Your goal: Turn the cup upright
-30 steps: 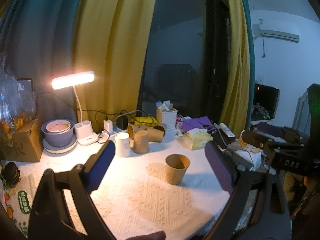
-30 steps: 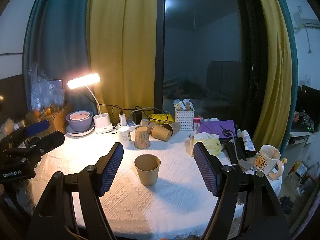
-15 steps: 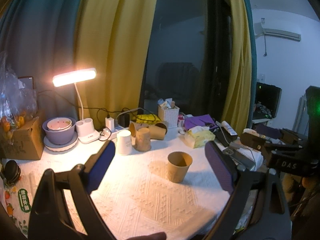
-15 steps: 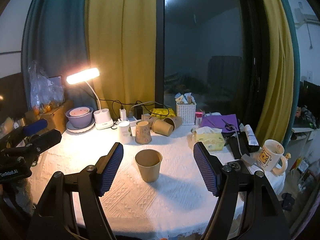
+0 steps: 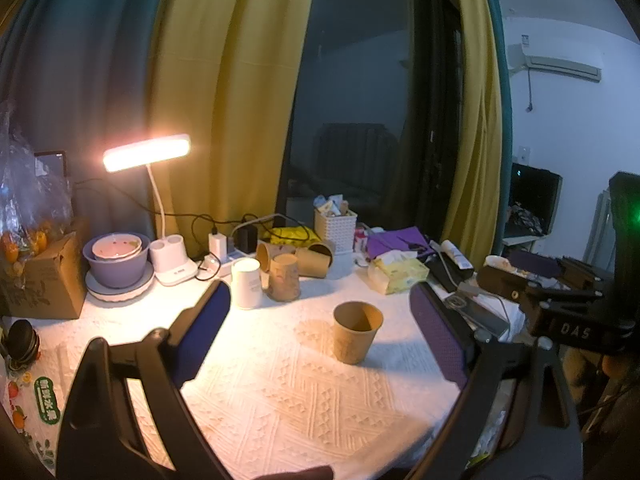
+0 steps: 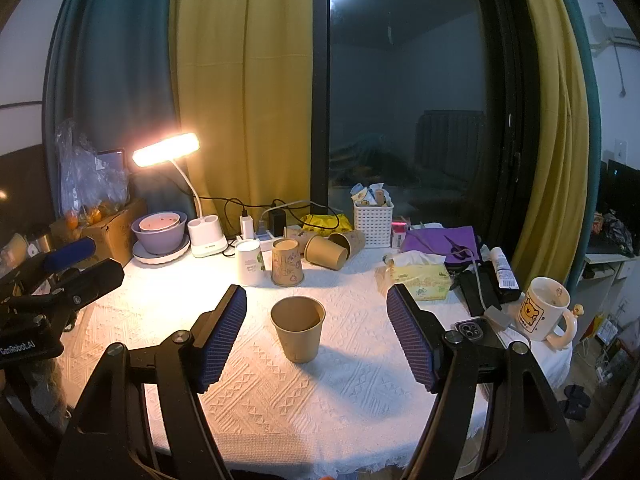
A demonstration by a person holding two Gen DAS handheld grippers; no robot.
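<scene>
A brown paper cup [image 6: 298, 328] stands upright, mouth up, on the white tablecloth [image 6: 280, 400]; it also shows in the left wrist view [image 5: 355, 337]. My right gripper [image 6: 316, 332] is open and empty, pulled back, with the cup seen between its blue pads without touching. My left gripper [image 5: 320, 332] is open and empty, held back from the cup. The right gripper's body [image 5: 560, 320] shows at the right of the left wrist view; the left gripper's body [image 6: 52, 280] shows at the left of the right wrist view.
Behind the cup stand a white cup [image 6: 249, 267], a patterned paper cup upside down [image 6: 286, 267] and two brown cups on their sides [image 6: 326, 252]. A lit desk lamp [image 6: 168, 156], stacked bowls [image 6: 160, 232], tissue box [image 6: 420, 276], phone [image 6: 476, 330] and a bear mug [image 6: 542, 314] crowd the edges.
Both grippers have drawn slightly back and up from the table, so the cup looks a little farther and lower. The cup has not moved and both grippers stay open.
</scene>
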